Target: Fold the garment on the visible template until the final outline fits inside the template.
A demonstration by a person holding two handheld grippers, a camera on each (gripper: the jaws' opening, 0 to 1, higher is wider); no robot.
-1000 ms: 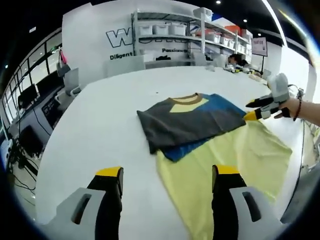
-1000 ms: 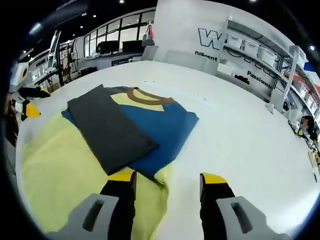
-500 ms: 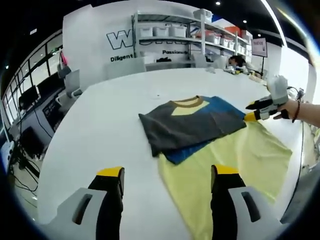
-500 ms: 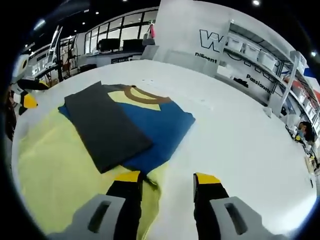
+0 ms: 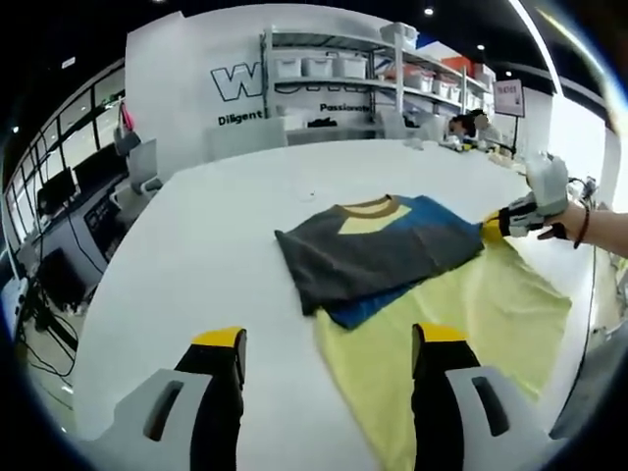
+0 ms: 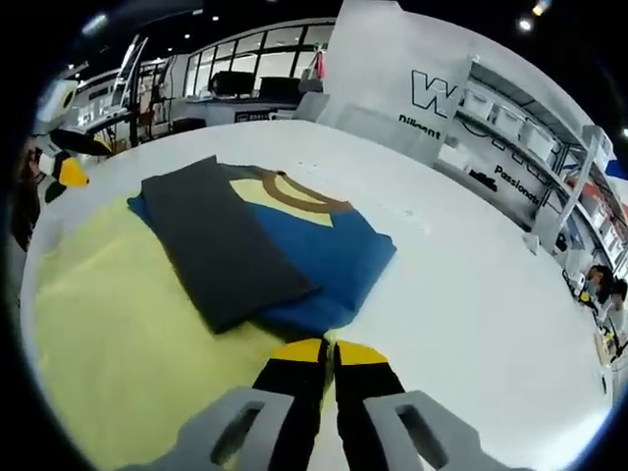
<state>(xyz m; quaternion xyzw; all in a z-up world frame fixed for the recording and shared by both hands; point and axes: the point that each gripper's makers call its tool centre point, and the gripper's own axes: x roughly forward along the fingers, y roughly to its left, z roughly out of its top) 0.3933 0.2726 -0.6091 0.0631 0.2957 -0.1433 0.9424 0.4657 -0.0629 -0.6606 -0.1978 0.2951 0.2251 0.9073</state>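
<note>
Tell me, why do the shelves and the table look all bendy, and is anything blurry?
Left gripper view: the fisheye lens bows the shelves and curves the white table; the shirt is sharp. Right gripper view: the same bend curves the table's far edge, and ceiling lights glare at the top.

Folded T-shirt (image 5: 378, 250) lying partly on the template sheet (image 5: 461, 324), both on the table (image 5: 196, 255), left gripper (image 5: 324, 339) near the sheet's near corner, right gripper (image 6: 327, 350) at the shirt's edge, shelving (image 5: 363, 78) behind the table, desks (image 5: 59, 206) to its left
</note>
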